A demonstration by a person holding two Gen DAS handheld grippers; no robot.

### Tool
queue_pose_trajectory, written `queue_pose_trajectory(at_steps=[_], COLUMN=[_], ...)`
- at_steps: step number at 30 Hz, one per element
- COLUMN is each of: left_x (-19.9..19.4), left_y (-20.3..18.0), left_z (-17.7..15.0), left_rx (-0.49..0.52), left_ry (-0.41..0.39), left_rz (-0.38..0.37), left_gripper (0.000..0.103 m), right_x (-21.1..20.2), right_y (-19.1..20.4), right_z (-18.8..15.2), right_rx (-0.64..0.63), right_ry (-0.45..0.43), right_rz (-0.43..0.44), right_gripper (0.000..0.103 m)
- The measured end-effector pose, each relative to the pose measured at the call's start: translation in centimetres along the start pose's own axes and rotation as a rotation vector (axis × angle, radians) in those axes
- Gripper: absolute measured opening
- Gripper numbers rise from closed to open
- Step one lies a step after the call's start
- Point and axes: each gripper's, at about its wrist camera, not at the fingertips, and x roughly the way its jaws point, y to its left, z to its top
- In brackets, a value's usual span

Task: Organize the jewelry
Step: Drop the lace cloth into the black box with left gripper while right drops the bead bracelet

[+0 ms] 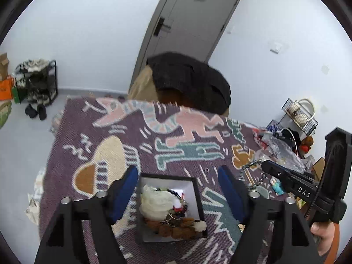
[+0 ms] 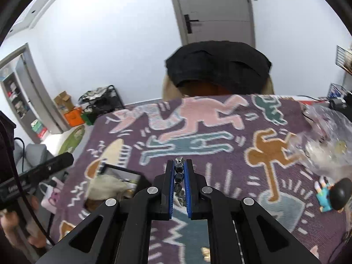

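While the beaded chain (image 2: 179, 182) sits pinched between the blue pads of the right gripper (image 2: 179, 171), its links dangle from that gripper's tip above the patterned cloth (image 1: 176, 136) on the worktop. Just left of it, the black-rimmed box (image 1: 169, 206) holds a white fabric flower, brown pieces and tangled trinkets. Over the box, the left gripper (image 1: 178, 173) stands wide apart, gripping nothing. Clear plastic bags (image 2: 330, 140) and a small figurine (image 2: 330, 195) lie at the cloth's right edge.

White walls, grey door (image 2: 216, 11), pale floor, black shoe rack (image 1: 37, 81), patterned purple cloth (image 1: 176, 136) over the table.
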Motion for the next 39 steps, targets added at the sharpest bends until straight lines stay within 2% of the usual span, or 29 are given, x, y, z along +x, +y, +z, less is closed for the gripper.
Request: queue_pose_trajectory(at_steps=[8, 15, 19, 21, 22, 23, 24, 26, 39], left_x=[-2.5, -3.2, -3.5, -3.5, -3.4, -3.3, -3.3, -3.0, -1.6], left_y=[3.0, 4.4, 4.9, 5.0, 4.9, 4.7, 4.5, 4.0, -0.9], left_z=[-0.1, -0.5, -0.7, -0.7, -0.7, -0.8, -0.8, -0.9, -2.3], left_rx=[-0.022, -0.029, -0.041, -0.042, -0.041, -0.038, -0.032, -0.021, 0.056], left_ry=[-0.022, -0.004, -0.001, 0.004, 0.007, 0.01, 0.012, 0.017, 0.054], left_rz=[0.042, 0.073, 0.082, 0.084, 0.085, 0.085, 0.083, 0.081, 0.034], left_gripper=[0.077, 0.077, 0.077, 0.077, 0.077, 0.077, 0.077, 0.077, 0.077], right_x=[1.4, 2.8, 3.8, 4.1, 3.9, 3.6, 3.1, 2.1, -1.0], right_y=[5.1, 8.4, 9.5, 9.4, 9.1, 8.8, 8.3, 7.4, 0.2], right_z=[-0.1, -0.6, -1.0, -1.2, -1.3, -1.4, -1.5, -1.6, -4.3], right_rx=[-0.052, -0.086, -0.096, -0.081, -0.071, -0.063, -0.053, -0.043, 0.052], right_ry=[0.023, 0.055, 0.121, 0.149, 0.148, 0.135, 0.109, 0.087, 0.104], right_rz=[0.075, 0.121, 0.128, 0.135, 0.132, 0.129, 0.127, 0.128, 0.08], right_gripper=[0.01, 0.01, 0.01, 0.031, 0.059, 0.078, 0.082, 0.083, 0.083])
